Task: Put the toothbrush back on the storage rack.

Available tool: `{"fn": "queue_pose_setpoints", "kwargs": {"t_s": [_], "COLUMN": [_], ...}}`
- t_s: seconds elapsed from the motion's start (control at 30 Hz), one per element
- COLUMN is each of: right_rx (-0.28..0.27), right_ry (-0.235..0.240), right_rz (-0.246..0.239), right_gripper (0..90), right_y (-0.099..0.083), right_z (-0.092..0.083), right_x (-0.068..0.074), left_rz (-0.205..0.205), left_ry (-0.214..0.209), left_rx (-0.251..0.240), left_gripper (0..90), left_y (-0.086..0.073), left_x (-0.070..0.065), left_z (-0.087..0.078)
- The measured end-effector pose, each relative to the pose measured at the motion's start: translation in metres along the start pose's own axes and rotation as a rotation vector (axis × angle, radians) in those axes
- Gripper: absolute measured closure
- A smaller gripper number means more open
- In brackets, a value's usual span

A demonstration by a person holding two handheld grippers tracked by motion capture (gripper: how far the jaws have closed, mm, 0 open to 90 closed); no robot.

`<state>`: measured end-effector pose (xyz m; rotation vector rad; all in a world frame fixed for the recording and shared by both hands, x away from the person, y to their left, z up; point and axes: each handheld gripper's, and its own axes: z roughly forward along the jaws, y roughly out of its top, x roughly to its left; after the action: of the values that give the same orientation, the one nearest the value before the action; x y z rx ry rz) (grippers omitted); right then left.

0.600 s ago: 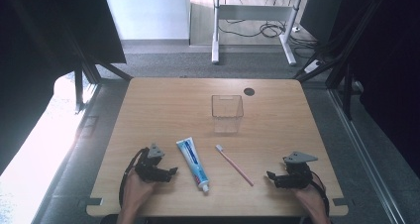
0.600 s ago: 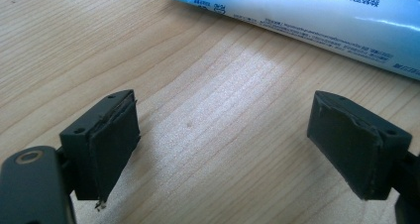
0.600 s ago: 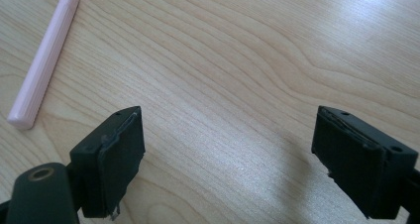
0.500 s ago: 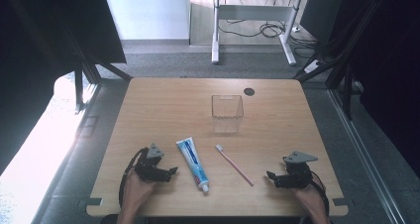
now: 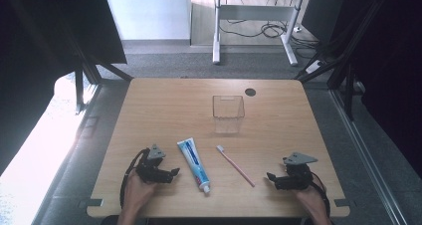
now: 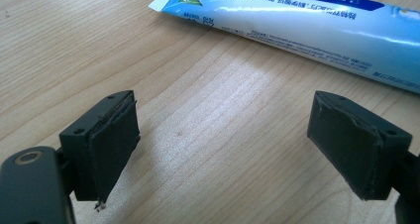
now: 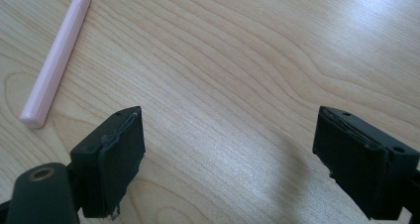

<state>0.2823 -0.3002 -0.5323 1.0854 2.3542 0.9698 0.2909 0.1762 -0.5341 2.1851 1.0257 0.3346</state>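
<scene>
A blue-and-white toothpaste tube (image 5: pixel 194 164) lies on the wooden table (image 5: pixel 169 110), cap toward the front edge. A pink toothbrush (image 5: pixel 235 165) lies slantwise to its right. A clear plastic cup (image 5: pixel 228 113) stands behind them near the table's middle. My left gripper (image 5: pixel 171 173) rests at the front left, open, jaws aimed at the tube; the tube (image 6: pixel 297 23) crosses just beyond the empty jaws (image 6: pixel 225 149). My right gripper (image 5: pixel 271 178) rests at the front right, open and empty (image 7: pixel 230 159), with the toothbrush handle end (image 7: pixel 57 60) off to its left.
A dark round grommet hole (image 5: pixel 250 92) sits near the table's far edge. Beyond the table are a grey floor, white desk legs (image 5: pixel 217 31) and cables. Dark frame bars flank both sides.
</scene>
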Motion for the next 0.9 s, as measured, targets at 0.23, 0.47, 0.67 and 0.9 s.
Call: {"fn": "queue_pose_setpoints", "kwargs": {"t_s": [0.23,0.47,0.67,0.9], "right_rx": [0.001,0.006,0.021,0.053], "right_ry": [0.001,0.019,0.036,0.075], "right_rz": [-0.008,-0.018,-0.026,-0.033], "right_gripper": [13.0,12.9,10.5,4.5], "right_y": [0.0008,0.0023,0.0066,0.0081], "right_z": [-0.0011,-0.0014,-0.0045,-0.0058], "right_x": [0.0007,0.0031,0.0055,0.0081], "left_rz": [-0.007,-0.002,0.006,-0.009], "left_ry": [-0.009,-0.020,-0.030,-0.042], "left_rx": [-0.003,-0.002,-0.008,-0.021], "left_gripper": [12.7,12.7,12.9,13.0], "left_y": [0.0004,-0.0010,-0.0016,-0.0015], "left_x": [-0.0003,0.0004,-0.0003,-0.0005], "left_z": [-0.0008,-0.0009,-0.0017,-0.0032]}}
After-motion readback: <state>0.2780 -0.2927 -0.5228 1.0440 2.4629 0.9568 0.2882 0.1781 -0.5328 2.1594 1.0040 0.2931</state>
